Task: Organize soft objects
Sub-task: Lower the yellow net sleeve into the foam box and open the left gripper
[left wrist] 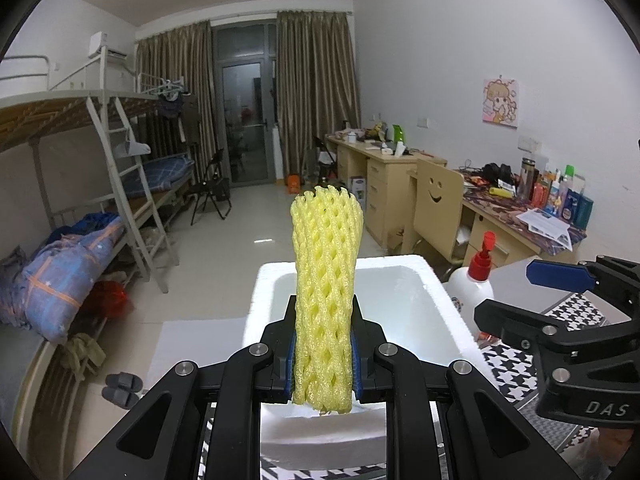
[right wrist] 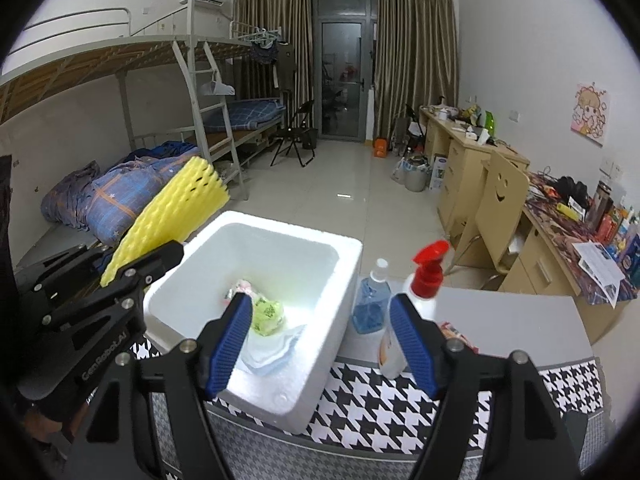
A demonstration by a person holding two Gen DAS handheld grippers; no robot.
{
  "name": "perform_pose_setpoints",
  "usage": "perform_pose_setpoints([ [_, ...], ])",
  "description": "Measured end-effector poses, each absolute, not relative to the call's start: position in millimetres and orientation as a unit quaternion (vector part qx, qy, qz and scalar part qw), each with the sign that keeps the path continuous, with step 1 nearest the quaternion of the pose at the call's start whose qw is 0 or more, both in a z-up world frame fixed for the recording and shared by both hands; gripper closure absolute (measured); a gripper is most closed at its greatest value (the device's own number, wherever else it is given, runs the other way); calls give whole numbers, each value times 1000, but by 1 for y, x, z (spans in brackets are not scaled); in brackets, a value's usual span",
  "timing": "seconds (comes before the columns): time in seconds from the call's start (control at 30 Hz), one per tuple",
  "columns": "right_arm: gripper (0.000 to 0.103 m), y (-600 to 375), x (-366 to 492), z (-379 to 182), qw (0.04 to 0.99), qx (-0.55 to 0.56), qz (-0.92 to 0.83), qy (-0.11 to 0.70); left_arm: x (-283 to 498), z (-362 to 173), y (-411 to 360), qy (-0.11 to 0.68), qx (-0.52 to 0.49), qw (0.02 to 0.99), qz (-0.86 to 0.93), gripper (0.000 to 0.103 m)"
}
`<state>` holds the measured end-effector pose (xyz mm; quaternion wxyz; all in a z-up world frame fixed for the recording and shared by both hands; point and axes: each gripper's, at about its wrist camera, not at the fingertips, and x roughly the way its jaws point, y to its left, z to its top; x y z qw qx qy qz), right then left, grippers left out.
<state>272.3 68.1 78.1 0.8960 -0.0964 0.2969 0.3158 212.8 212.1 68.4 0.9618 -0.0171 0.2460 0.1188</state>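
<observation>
Closest to the viewer, the left gripper (left wrist: 322, 354) is clamped on a yellow foam net sleeve (left wrist: 325, 280), which stands upright between its blue pads above the near edge of a white foam box (left wrist: 448, 312). The right gripper (right wrist: 320, 334) has its jaws standing wide apart with nothing between them, poised over the near right corner of the same box. The step in hand looks like carrying the sleeve to the box; the next move likely calls for lowering it past the rim and parting the jaws, gently, since the netting squashes easily. Inside the box lie a green patterned soft item (right wrist: 267, 314), a folded pale cloth (right wrist: 272, 346) beneath it, and something pinkish behind that is too hidden to name. Just beside the box on the houndstooth table cover (right wrist: 380, 396) stand a blue liquid bottle (right wrist: 372, 304) and a white bottle with a red spray top (right wrist: 416, 304). Beyond lie a tiled floor, bunk beds and desks.
</observation>
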Motion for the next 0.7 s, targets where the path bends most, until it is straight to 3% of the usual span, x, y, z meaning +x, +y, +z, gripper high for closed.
perform_pose_setpoints([
  [0.5, 27, 40, 267, 76, 901, -86, 302, 299, 240, 56, 198, 269, -13, 957, 105, 80],
  [0.53, 27, 39, 267, 77, 901, -85, 302, 299, 243, 54, 199, 274, -14, 956, 105, 76],
  [0.6, 27, 35, 267, 77, 902, -82, 300, 300, 247, 50, 199, 285, -17, 952, 106, 54],
  [0.63, 27, 34, 266, 77, 902, -82, 300, 300, 249, 47, 201, 288, -19, 951, 109, 32],
  [0.67, 27, 33, 265, 77, 902, -82, 300, 300, 249, 47, 200, 287, -20, 951, 115, 20],
  [0.7, 27, 31, 264, 77, 902, -81, 300, 298, 249, 46, 201, 283, -22, 951, 122, 18],
])
